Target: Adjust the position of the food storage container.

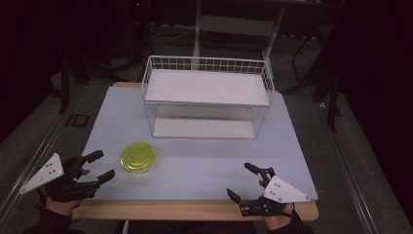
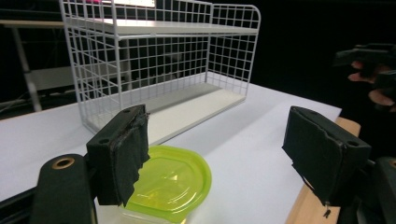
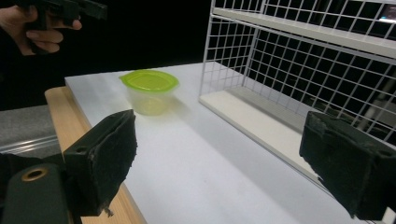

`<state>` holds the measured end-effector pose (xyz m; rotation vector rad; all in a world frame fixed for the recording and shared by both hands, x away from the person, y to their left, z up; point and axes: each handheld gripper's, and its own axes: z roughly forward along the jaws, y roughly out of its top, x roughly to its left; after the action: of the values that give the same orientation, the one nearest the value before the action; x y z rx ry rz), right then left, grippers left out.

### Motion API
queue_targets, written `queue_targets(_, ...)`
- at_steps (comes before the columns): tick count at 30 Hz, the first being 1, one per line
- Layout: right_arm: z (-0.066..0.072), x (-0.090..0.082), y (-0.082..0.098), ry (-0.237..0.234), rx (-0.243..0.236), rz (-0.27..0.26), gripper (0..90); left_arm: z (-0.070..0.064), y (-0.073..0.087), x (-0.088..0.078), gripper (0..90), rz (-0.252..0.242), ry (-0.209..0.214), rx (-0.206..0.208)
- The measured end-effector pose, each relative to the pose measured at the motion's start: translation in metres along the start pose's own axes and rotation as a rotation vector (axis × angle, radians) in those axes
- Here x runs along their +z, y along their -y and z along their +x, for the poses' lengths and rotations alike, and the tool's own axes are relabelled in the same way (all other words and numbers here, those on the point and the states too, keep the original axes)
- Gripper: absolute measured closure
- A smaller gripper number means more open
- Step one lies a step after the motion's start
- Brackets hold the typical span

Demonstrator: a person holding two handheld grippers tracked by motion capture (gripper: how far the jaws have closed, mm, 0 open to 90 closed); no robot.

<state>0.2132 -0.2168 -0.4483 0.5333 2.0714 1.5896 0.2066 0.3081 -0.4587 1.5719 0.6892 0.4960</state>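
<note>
Your left gripper (image 1: 95,169) hangs over the near left corner of the table (image 1: 204,161), jaws spread wide with nothing between them. The lidded green tub (image 1: 138,156) stands just beside it on the pale top, at about 2 o'clock from the jaw tips in the high view. In the left gripper view the tub (image 2: 173,184) sits low at 7 o'clock, half hidden behind your left-hand pad (image 2: 122,156), so it lies left of the line the jaws look along. It is round, with no long axis to square up to, and any approach angle should suit it.

Farther back, the white wire rack (image 1: 207,97) stands at 12 o'clock of the table, well apart from the tub, its two shelves bare.

Your right gripper (image 1: 251,183) rests at the near right edge, jaws likewise parted and holding nothing. From there the tub (image 3: 149,91) is well apart, at about 10 o'clock across open table, with the rack's lower shelf (image 3: 261,121) running past on the right.

I judge the left hand the nearer by far. A short reach forward, swinging the jaws a little left to bracket the tub, looks like the move that counts
</note>
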Motion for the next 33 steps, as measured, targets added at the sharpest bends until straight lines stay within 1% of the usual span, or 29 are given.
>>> queue_targets(1,-0.001,0.001,-0.001,0.005,-0.001,-0.001,10.8,0.000,0.000,0.000,22.8,0.000,0.000,0.000)
queue_targets(2,-0.001,0.002,-0.002,-0.002,0.011,-0.008,10.8,0.000,-0.001,0.000,22.8,-0.011,0.006,0.001)
queue_targets(3,-0.001,0.002,-0.002,-0.002,0.011,-0.008,10.8,0.000,-0.001,0.000,22.8,-0.011,0.006,0.001)
queue_targets(4,-0.003,0.002,-0.003,-0.008,0.028,-0.021,10.8,0.000,-0.001,0.000,22.8,-0.011,0.006,0.001)
queue_targets(5,-0.005,0.003,-0.007,-0.007,0.041,-0.037,10.7,-0.001,-0.002,0.002,22.8,-0.022,0.007,0.008)
queue_targets(7,-0.006,0.004,-0.010,0.001,0.042,-0.045,10.7,0.001,-0.003,0.004,23.9,-0.037,0.011,0.007)
queue_targets(8,-0.007,0.004,-0.012,0.005,0.043,-0.053,10.7,0.003,-0.003,0.006,26.7,-0.042,0.018,0.003)
queue_targets(10,-0.007,0.004,-0.014,0.004,0.045,-0.059,10.7,0.004,-0.003,0.007,28.3,-0.043,0.017,0.000)
queue_targets(11,-0.006,0.004,-0.018,0.010,0.043,-0.077,10.7,0.010,-0.002,0.012,31.9,-0.025,0.011,0.000)
queue_targets(13,-0.005,0.005,-0.019,0.020,0.034,-0.086,10.7,0.016,-0.002,0.017,33.7,-0.005,-0.023,0.000)
queue_targets(14,-0.004,0.005,-0.019,0.007,0.041,-0.086,10.7,0.019,-0.003,0.020,38.4,0.008,-0.038,0.000)
queue_targets(15,-0.003,0.006,-0.019,0.022,0.034,-0.082,10.7,0.022,-0.004,0.021,40.8,0.019,-0.047,0.003)
queue_targets(16,-0.002,0.007,-0.019,0.033,0.029,-0.078,10.7,0.027,-0.005,0.023,44.5,0.035,-0.060,0.004)
queue_targets(17,-0.002,0.007,-0.019,0.020,0.029,-0.070,10.7,0.032,-0.005,0.024,51.3,0.052,-0.068,0.006)
queue_targets(18,-0.001,0.008,-0.018,0.024,0.028,-0.066,10.8,0.036,-0.005,0.025,55.9,0.062,-0.082,0.003)
queue_targets(20,-0.001,0.008,-0.018,0.015,0.029,-0.065,13.2,0.047,-0.004,0.027,66.9,0.091,-0.094,-0.022)
queue_targets(21,0.000,0.007,-0.018,0.014,0.030,-0.066,13.0,0.052,-0.002,0.027,73.4,0.099,-0.096,-0.034)
queue_targets(23,0.000,0.007,-0.018,0.005,0.032,-0.070,12.9,0.060,0.001,0.030,80.7,0.161,-0.135,-0.039)
queue_targets(24,0.001,0.007,-0.018,0.006,0.029,-0.069,12.5,0.064,0.005,0.030,84.5,0.179,-0.133,-0.048)
queue_targets(25,0.001,0.007,-0.018,-0.001,0.027,-0.071,11.8,0.067,0.008,0.032,88.2,0.212,-0.146,-0.060)
queue_targets(26,0.002,0.006,-0.018,-0.010,0.027,-0.070,10.7,0.069,0.011,0.033,89.9,0.252,-0.163,-0.062)
queue_targets(27,0.002,0.006,-0.019,-0.017,0.024,-0.067,10.6,0.071,0.013,0.034,90.0,0.270,-0.152,-0.064)
queue_targets(29,0.002,0.005,-0.018,-0.028,0.026,-0.069,10.6,0.074,0.020,0.038,90.0,0.336,-0.154,-0.071)
queue_targets(31,0.002,0.005,-0.018,-0.025,0.023,-0.064,10.6,0.074,0.025,0.041,90.0,0.372,-0.132,-0.078)
queue_targets(32,0.002,0.005,-0.018,-0.032,0.024,-0.064,10.6,0.075,0.028,0.043,90.0,0.405,-0.132,-0.087)
queue_targets(33,0.001,0.005,-0.018,-0.034,0.025,-0.062,10.6,0.076,0.031,0.045,90.0,0.425,-0.129,-0.099)
